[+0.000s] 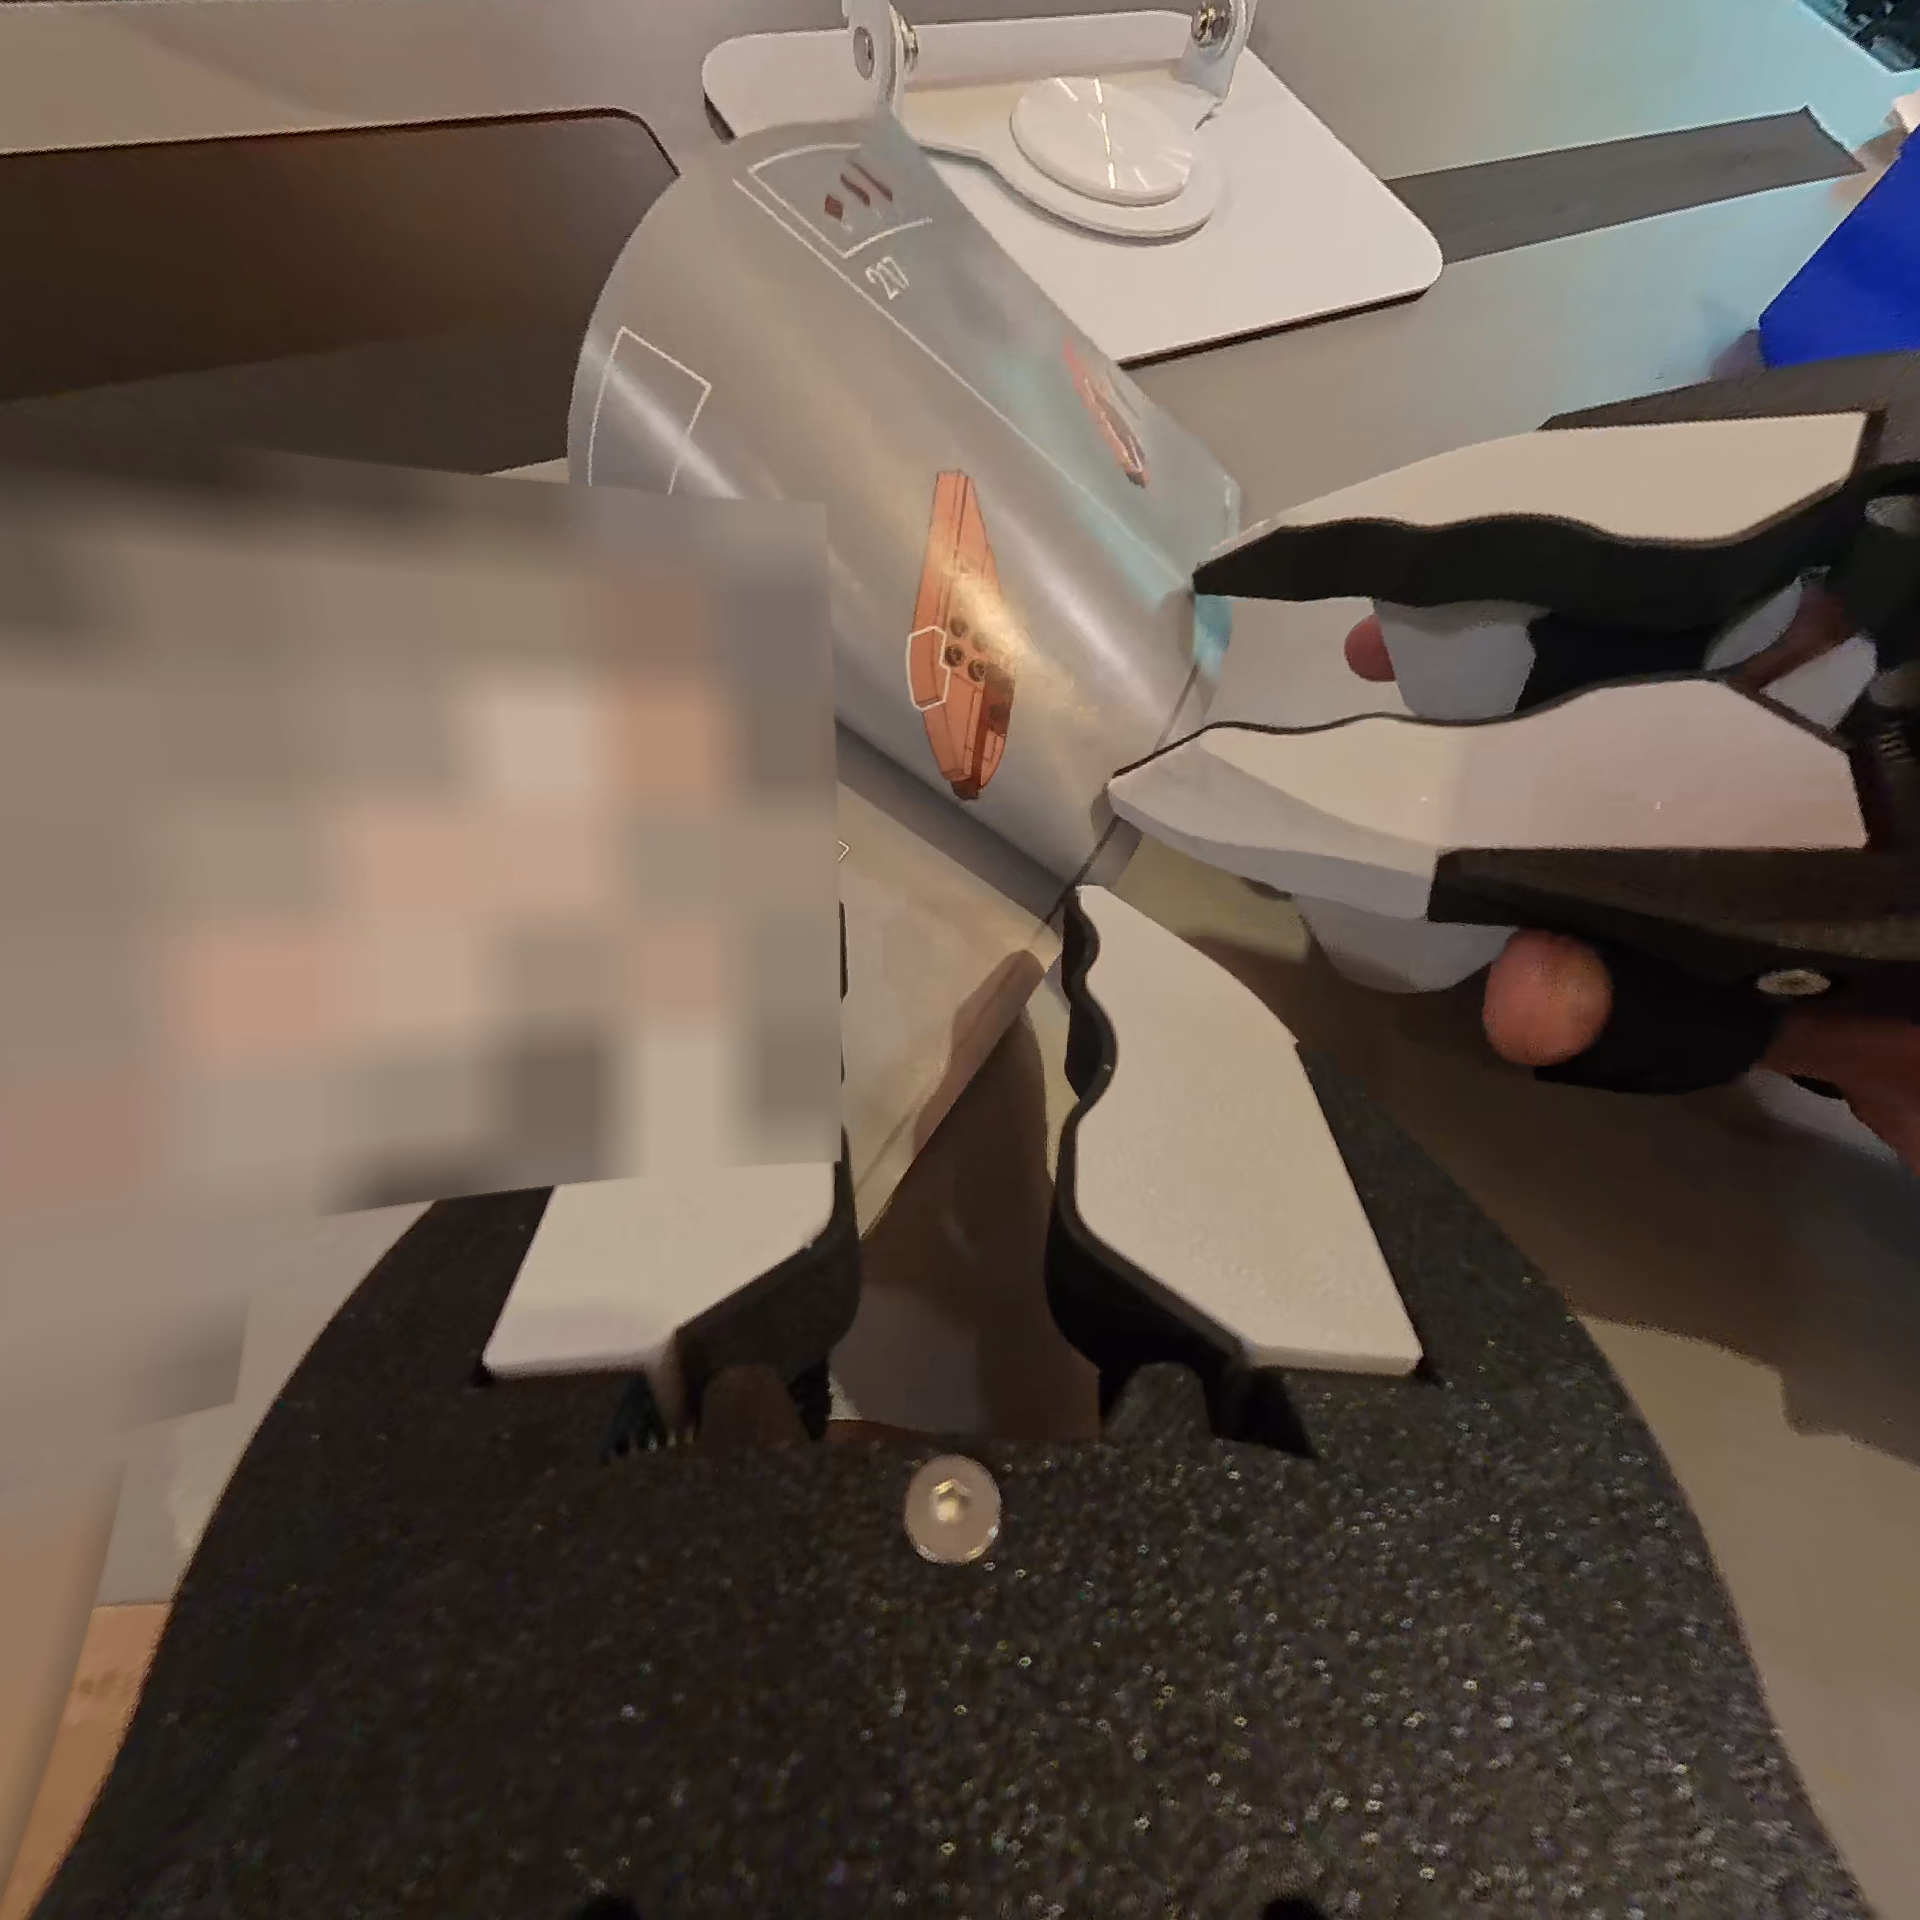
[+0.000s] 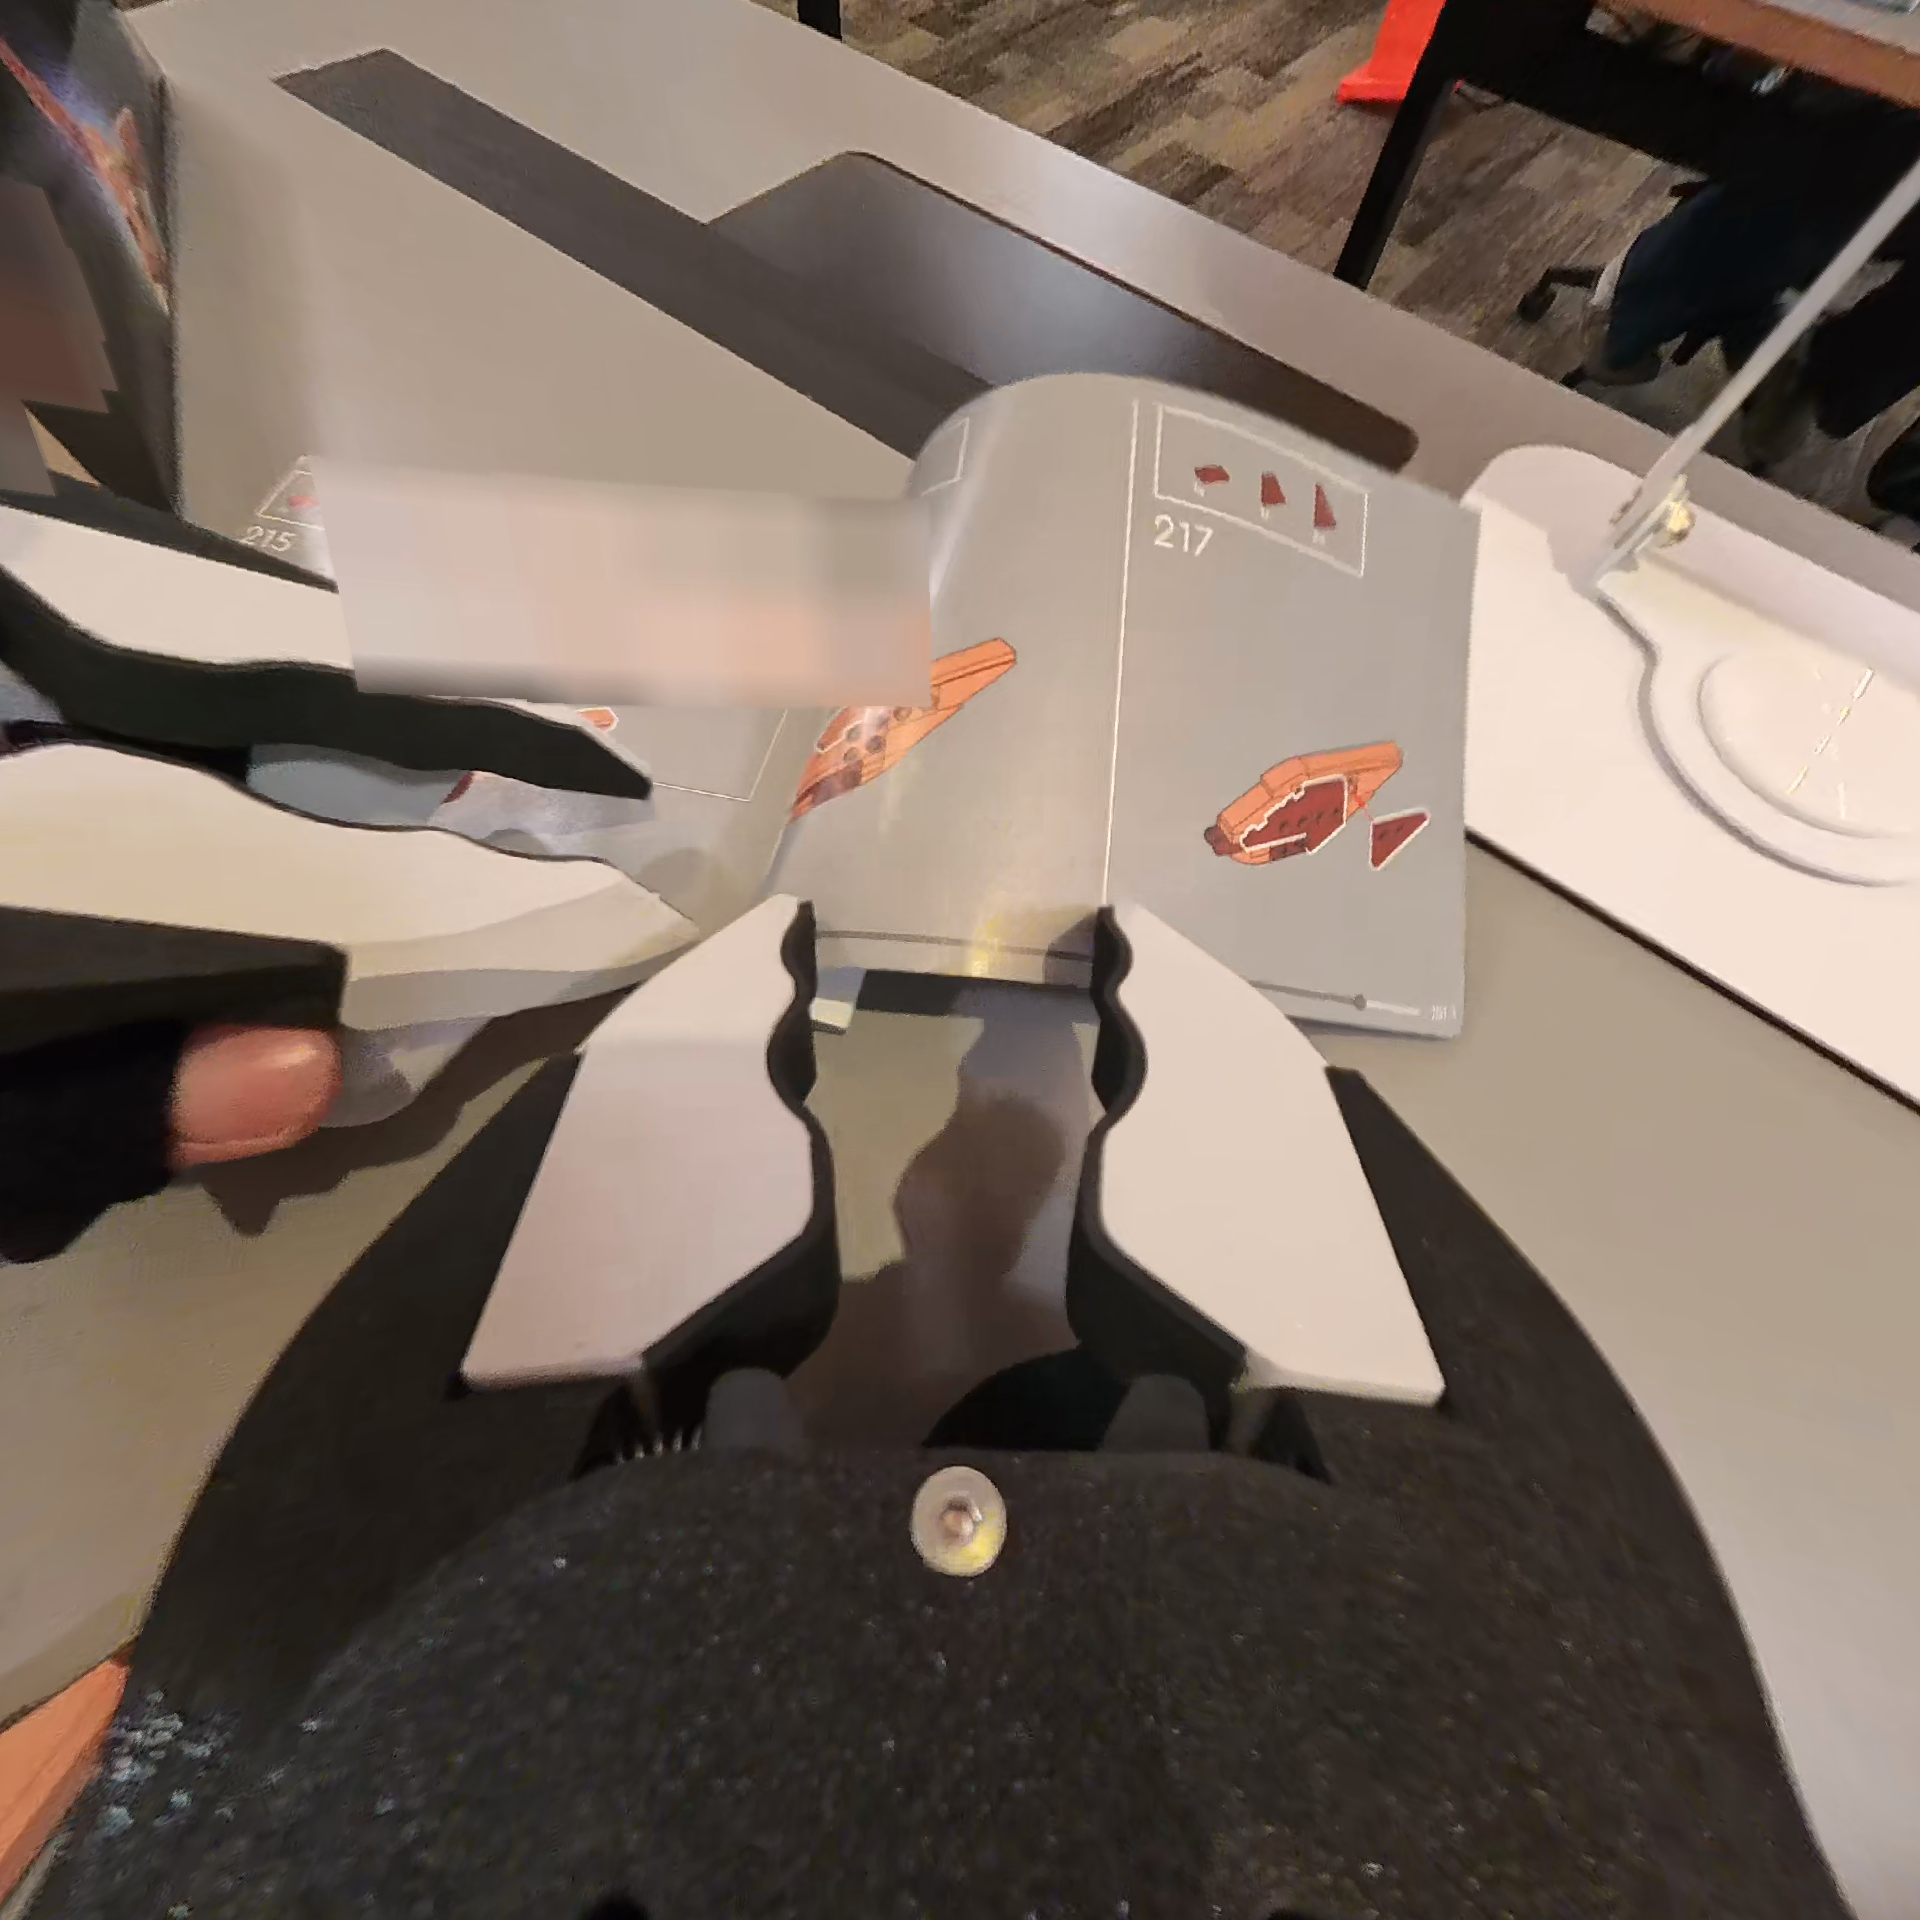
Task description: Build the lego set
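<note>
A grey instruction booklet [image 1: 1039,540] lies open on the table with one page curled upward; its pages show orange and dark red brick assemblies. It also shows in the right wrist view [image 2: 1278,675]. My left gripper [image 1: 956,925] is open, with the lower edge of the curled page running between its jaws; its left fingertip is hidden by a blurred patch. My right gripper [image 2: 951,920] is open, its fingertips at the page's bottom edge. In the left wrist view the right gripper [image 1: 1158,686] straddles the page's right edge. The left gripper [image 2: 665,847] enters the right wrist view from the left. No loose bricks are in view.
A white stand base [image 2: 1787,748] with a round disc sits right of the booklet, also at the back in the left wrist view [image 1: 1101,156]. A blue object [image 1: 1849,270] is at far right. The grey table [image 2: 1662,1247] has a dark strip [image 2: 582,208]. My right gripper is the nearer one to the blue object [image 1: 1849,270]: about 35 centimetres, against 45 centimetres.
</note>
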Demonstrator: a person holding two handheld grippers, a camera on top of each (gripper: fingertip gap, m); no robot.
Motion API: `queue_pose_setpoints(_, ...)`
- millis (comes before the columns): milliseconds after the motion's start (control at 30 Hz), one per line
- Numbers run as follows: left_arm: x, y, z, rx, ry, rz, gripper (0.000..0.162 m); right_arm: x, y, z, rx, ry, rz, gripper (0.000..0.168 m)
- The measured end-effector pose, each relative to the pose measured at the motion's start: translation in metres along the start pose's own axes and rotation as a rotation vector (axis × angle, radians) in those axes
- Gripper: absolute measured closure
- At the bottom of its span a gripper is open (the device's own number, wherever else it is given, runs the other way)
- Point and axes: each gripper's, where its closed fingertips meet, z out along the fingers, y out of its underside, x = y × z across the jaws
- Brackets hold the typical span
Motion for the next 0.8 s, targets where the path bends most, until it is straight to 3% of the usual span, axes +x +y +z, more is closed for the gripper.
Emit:
queue_pose_setpoints(167, -0.001, 0.001, 0.001, -0.003, -0.004, -0.001, 0.122, -0.005, -0.004, 0.0, 0.025, 0.002, -0.058, 0.119)
queue_pose_setpoints(400, -0.001, 0.001, 0.001, -0.004, -0.005, 0.003, 0.122, 0.016, 0.0, 0.001, 0.001, 0.031, 0.013, 0.103)
queue_pose_setpoints(800, -0.006, 0.001, -0.003, -0.002, -0.019, -0.008, 0.123, -0.02, -0.013, 0.004, 0.049, -0.042, -0.12, 0.112)
